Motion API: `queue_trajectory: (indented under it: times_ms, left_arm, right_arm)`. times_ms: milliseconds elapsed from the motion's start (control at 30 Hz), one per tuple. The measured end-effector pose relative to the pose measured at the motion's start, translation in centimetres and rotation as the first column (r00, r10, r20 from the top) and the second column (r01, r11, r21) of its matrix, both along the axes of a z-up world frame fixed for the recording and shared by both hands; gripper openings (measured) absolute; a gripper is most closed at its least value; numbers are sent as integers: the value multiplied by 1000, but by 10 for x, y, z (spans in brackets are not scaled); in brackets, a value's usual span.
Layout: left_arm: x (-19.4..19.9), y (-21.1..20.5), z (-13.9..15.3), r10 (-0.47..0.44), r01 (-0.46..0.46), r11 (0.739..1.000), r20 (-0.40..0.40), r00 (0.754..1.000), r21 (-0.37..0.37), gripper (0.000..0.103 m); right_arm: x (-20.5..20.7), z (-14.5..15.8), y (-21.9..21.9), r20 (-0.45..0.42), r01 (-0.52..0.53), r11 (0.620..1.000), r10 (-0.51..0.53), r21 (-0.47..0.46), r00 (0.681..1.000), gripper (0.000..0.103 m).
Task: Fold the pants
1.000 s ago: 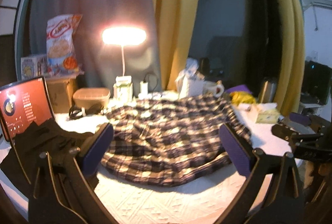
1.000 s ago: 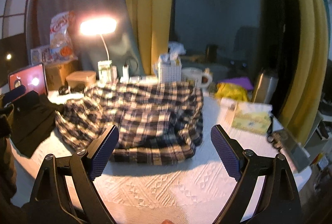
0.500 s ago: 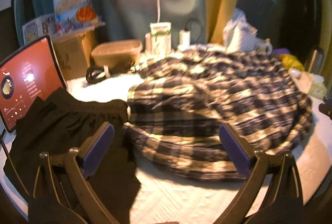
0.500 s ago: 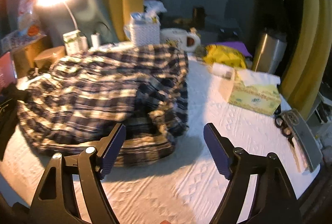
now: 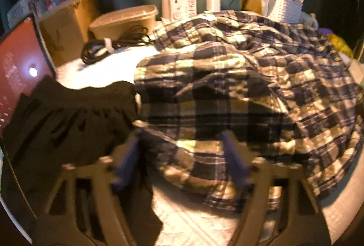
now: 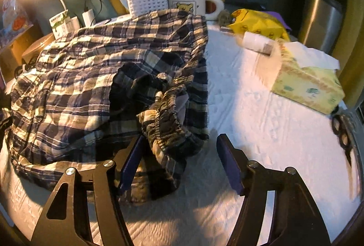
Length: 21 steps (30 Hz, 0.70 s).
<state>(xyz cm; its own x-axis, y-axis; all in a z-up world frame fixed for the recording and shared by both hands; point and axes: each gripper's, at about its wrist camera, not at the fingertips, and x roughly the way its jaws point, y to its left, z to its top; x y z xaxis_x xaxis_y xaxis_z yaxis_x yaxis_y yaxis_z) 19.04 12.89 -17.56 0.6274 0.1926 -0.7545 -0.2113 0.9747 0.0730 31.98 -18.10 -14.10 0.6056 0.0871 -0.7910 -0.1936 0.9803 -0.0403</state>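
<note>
**Both claws open at the near edge of the plaid pants**

Your left gripper (image 5: 182, 159) is open about halfway, and its two purple pads (image 5: 234, 159) stand on each side of the near hem of the plaid pants (image 5: 238, 91). The picture is blurred here, so I cannot tell whether the pads already touch the cloth; nothing is pinched between them. The pants lie directly in front of this gripper, in a crumpled heap on the white quilted cover (image 5: 195, 223). Just to the left of the pants, and touching their edge, lies a black garment (image 5: 68, 118); the left finger is in front of it.

Your right gripper (image 6: 179, 161) is also open to a middle width and holds nothing. Its left pad (image 6: 132, 161) is against the bunched elastic waistband (image 6: 166, 127) of the pants, which falls into the gap between the fingers, nearer the left one. The right pad is over the bare cover (image 6: 261, 114), apart from the cloth.

Behind the pants stand a white basket (image 6: 146, 1) and a mug (image 6: 193, 3) with a bear picture. To the right of the pants, well apart, lies a tissue box (image 6: 307, 84). To the left of the pants a coiled black cable (image 5: 113, 45) rests before a beige container (image 5: 125, 20).
</note>
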Motion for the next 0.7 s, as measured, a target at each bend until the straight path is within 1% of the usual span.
queue_trajectory:
  times_ms: [33,67,100,133,167,233,333,500,600,700]
  left_arm:
    - [0,-1,1,-1,1,1000,-6,1000,-9,42]
    - [0,-1,1,2,-2,1000,-10,1000,-21,39]
    - [-1,-2,1,2,-3,1000,-9,1000,-30,31]
    - [-3,-3,2,2,-2,999,-9,1000,-33,22]
    - [-4,-5,4,-3,2,999,-6,1000,-39,20]
    - [-9,-10,10,-16,16,999,8,1000,-50,17]
    - [-15,-22,28,-45,47,998,45,998,-51,16]
    - [-30,-44,63,-100,105,994,107,989,-43,16]
    - [-42,-59,72,-120,126,991,113,986,-47,16]
    - [-53,-69,68,-124,130,989,89,988,-64,16]
  right_arm:
    - [2,-1,1,-5,-8,1000,8,2,1000,54]
    - [3,0,1,-2,-10,1000,10,-2,1000,45]
    - [4,1,0,1,-17,1000,17,6,1000,38]
    - [5,1,-1,-1,-27,999,27,19,1000,32]
    - [4,1,-1,0,-32,999,32,24,999,29]
    - [2,5,-2,23,-35,999,35,17,999,27]
    - [-2,19,-9,86,-25,999,28,-32,996,27]
    - [-6,47,-40,155,29,999,-24,-28,988,27]
    - [-12,56,-58,167,48,999,-44,-16,985,27]
    - [-21,55,-70,158,52,998,-49,-16,986,27]
